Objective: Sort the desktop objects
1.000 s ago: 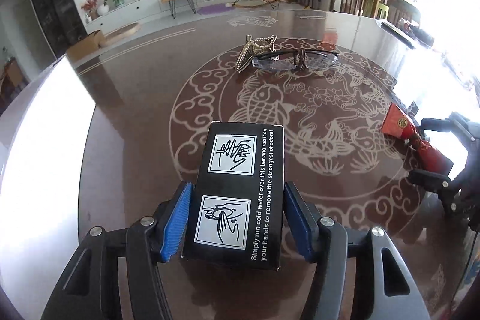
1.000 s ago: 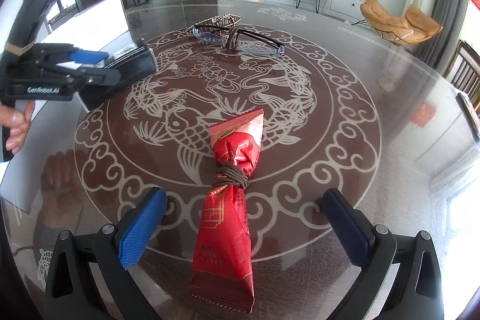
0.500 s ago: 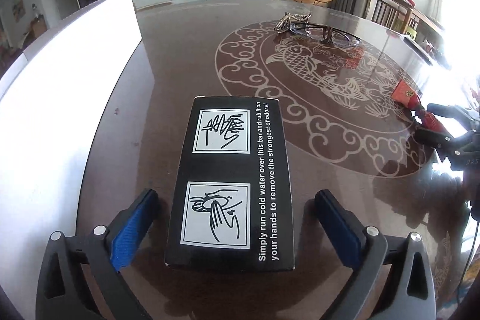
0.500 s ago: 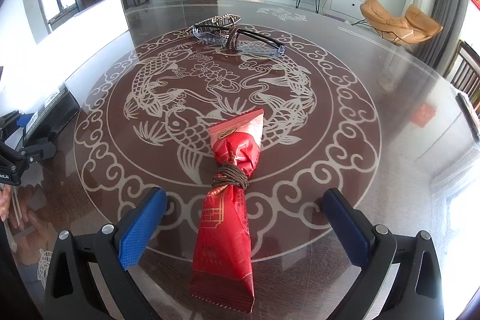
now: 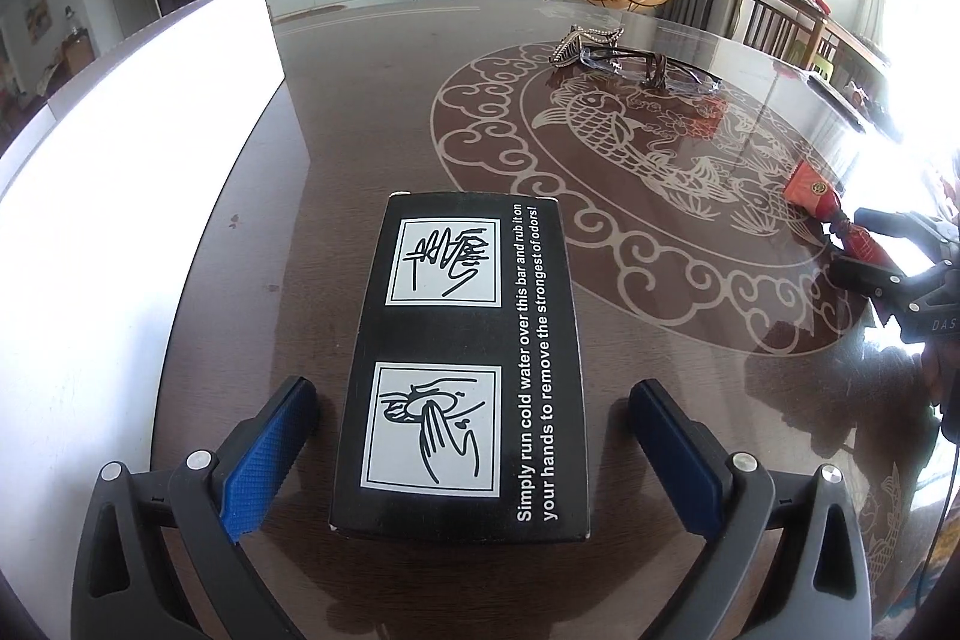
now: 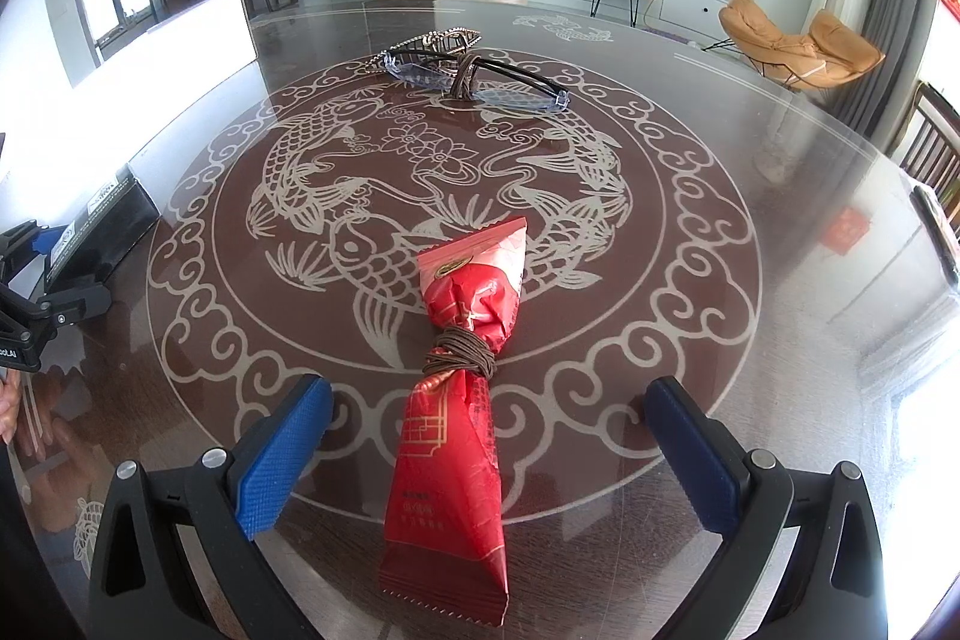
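Left gripper (image 5: 471, 439): angled down toward surface (image 5: 360, 112), jaws just opened wide, blue pads (image 5: 270, 451) clear of black box (image 5: 465, 358) lying between them. Right gripper (image 6: 489, 451): angled down likewise, jaws spread wide, pads apart from red packet (image 6: 459, 400) between them. Fingers (image 6: 7, 403) partly visible at left edge, right-wrist view.

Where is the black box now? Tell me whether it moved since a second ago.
Yes. In the right wrist view the black box went from held above the table down onto it, left of the carp ring.
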`<state>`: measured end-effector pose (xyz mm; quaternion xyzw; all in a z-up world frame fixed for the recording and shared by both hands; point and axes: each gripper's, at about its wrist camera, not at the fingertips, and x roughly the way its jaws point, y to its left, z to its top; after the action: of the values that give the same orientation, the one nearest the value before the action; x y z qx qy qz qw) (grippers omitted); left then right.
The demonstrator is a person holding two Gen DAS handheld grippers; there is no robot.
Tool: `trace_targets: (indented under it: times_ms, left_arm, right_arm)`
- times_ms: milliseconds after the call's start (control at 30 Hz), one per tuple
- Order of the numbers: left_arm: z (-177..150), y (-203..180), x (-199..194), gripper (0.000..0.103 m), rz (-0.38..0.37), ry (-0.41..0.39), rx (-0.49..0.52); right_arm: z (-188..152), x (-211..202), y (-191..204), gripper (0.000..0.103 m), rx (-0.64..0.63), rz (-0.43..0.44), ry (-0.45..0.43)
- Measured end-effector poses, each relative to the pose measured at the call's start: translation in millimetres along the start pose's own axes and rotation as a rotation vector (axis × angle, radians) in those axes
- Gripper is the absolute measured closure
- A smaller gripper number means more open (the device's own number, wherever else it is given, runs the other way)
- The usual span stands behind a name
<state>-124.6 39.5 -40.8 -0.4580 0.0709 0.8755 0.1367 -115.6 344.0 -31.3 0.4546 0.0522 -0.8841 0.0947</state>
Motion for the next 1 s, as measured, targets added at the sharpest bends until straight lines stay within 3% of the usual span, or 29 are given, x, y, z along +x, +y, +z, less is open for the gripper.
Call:
trace_targets:
  times_ms: [1000]
  left_arm:
    - [-2.8, 4.8, -1.4, 0.0, -0.003, -0.001, 0.001]
  right_arm:
    - [0.0, 0.3, -0.2, 0.0, -0.001, 0.0, 0.0]
